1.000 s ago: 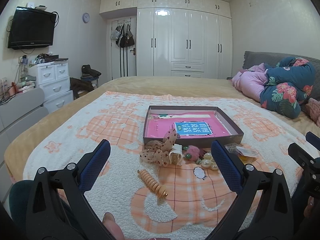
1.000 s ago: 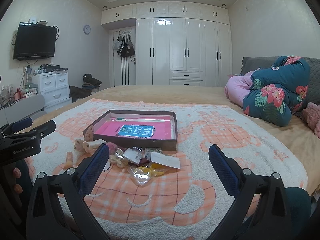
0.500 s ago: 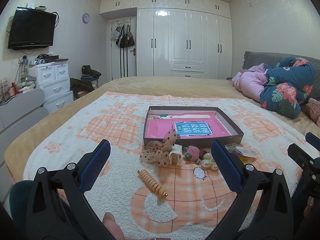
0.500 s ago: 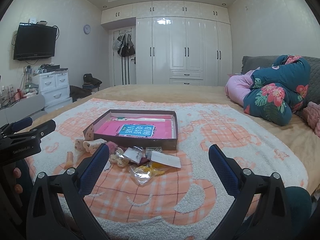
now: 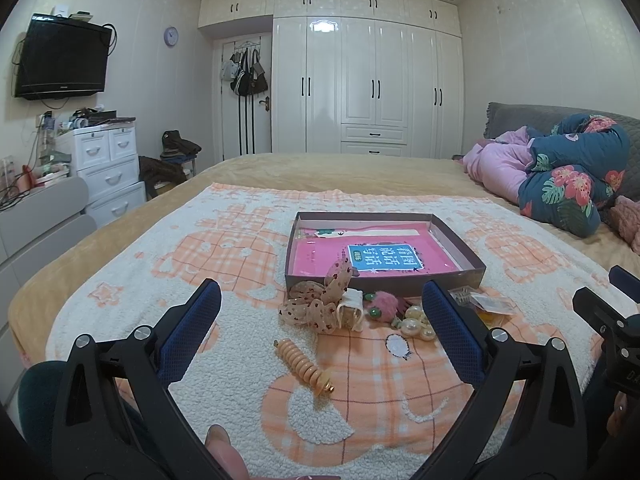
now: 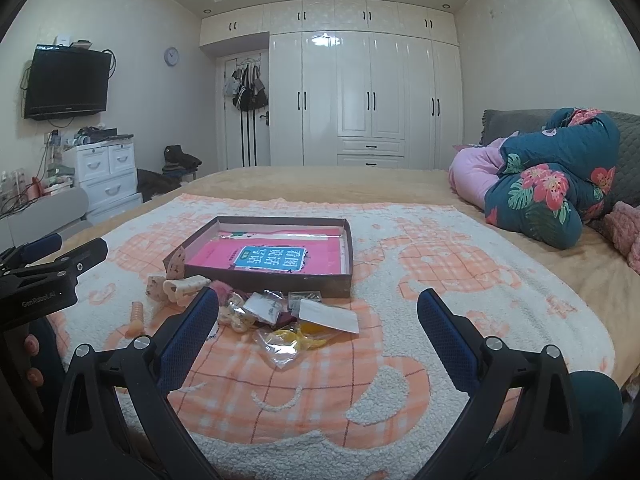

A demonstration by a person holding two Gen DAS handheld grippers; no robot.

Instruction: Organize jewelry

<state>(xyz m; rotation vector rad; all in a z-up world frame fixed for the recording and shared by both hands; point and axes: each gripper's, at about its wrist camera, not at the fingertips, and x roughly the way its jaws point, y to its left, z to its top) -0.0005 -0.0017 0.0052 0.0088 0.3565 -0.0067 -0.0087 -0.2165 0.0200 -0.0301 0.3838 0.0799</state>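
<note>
Hovering with both jaws wide open and empty, left gripper (image 5: pixel 320 328) nearer the spiral hair tie (image 5: pixel 305 365), long axis running near-right to far-left.

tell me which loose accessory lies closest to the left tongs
The orange spiral hair tie, lying alone on the blanket, nearer than the bow and pearls clustered by the box.
</note>
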